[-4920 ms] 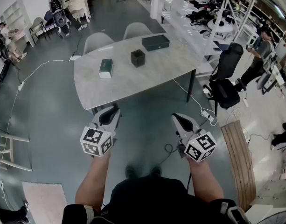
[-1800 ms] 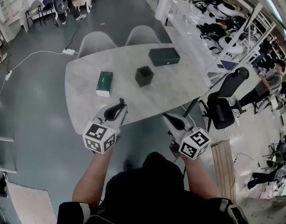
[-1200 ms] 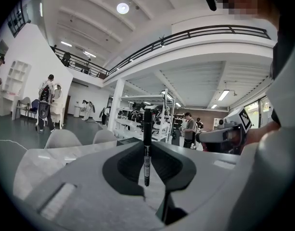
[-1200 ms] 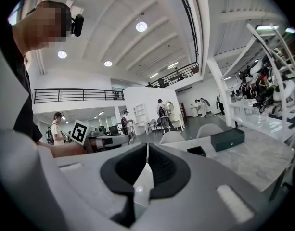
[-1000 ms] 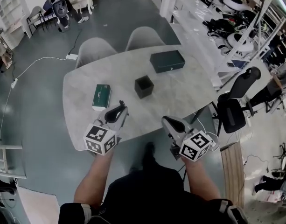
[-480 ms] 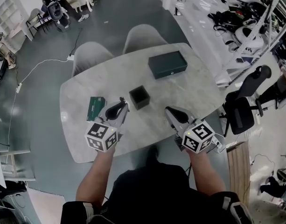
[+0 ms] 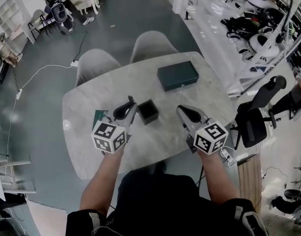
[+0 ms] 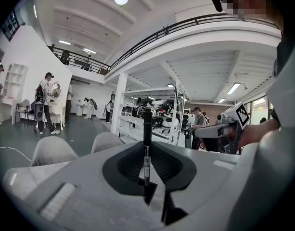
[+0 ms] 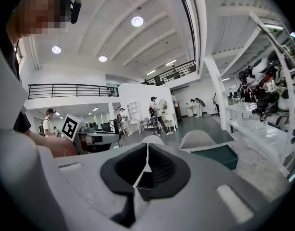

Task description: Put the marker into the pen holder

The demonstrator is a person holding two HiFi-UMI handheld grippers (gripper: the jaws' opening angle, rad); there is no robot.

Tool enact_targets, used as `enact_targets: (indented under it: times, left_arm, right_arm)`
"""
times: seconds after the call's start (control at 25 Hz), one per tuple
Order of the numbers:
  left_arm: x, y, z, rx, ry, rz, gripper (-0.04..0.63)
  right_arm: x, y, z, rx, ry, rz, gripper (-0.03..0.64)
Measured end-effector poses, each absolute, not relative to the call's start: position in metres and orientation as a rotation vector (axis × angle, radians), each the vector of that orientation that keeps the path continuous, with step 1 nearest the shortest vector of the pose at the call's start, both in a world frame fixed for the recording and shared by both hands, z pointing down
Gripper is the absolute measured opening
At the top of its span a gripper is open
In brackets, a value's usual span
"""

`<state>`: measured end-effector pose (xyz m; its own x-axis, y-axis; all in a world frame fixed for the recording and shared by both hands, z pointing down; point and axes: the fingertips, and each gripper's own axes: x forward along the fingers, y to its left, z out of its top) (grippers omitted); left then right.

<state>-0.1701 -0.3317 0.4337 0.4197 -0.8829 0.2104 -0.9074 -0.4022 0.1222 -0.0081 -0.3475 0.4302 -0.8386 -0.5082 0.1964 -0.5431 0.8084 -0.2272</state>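
Note:
My left gripper (image 7: 127, 108) is shut on a black marker (image 8: 147, 129), which stands upright between its jaws in the left gripper view. The pen holder (image 7: 148, 111), a small open black cube, sits on the grey marble table (image 7: 155, 141) just to the right of that gripper's tip. On the holder's other side my right gripper (image 7: 182, 111) hovers with its jaws closed and nothing in them. A dark cube shape (image 9: 146, 178), probably the pen holder, shows low between its jaws in the right gripper view.
A dark green flat box (image 7: 177, 75) lies at the table's far right. A green booklet (image 7: 97, 117) sits half hidden under my left gripper. Two grey chairs (image 7: 151, 41) stand behind the table, and a black office chair (image 7: 256, 124) stands to the right. People stand far off.
The view has closed in on the table. Both grippers have moved from over the floor to above the tabletop and now flank the pen holder.

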Motion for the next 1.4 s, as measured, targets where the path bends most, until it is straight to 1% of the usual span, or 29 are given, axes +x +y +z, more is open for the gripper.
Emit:
enact_targets:
  times: [0.28,0.56,1.04,1.4]
  left_arm:
    - [-0.173,-0.358,0.447,2.525,-1.467,0.214,0.051]
    - [-0.155,-0.378,0.484,2.549,-1.340,0.307,0.051]
    - [-0.116,-0.402,0.544,2.544,-1.178,0.409,0.051]
    - [-0.101,-0.405,0.574,2.567,-1.111,0.575,0.051]
  right_arm:
    - [-0.029,-0.376,0.436,0.973,-2.785,0.461,0.011]
    - [-0.038,-0.385,0.451,1.006,-2.746,0.500,0.011]
    - [-0.001,-0.375,0.467,1.088,-2.717,0.544,0.011]
    - [0.022,-0.367,0.484,1.143,-2.680,0.602,0.011]
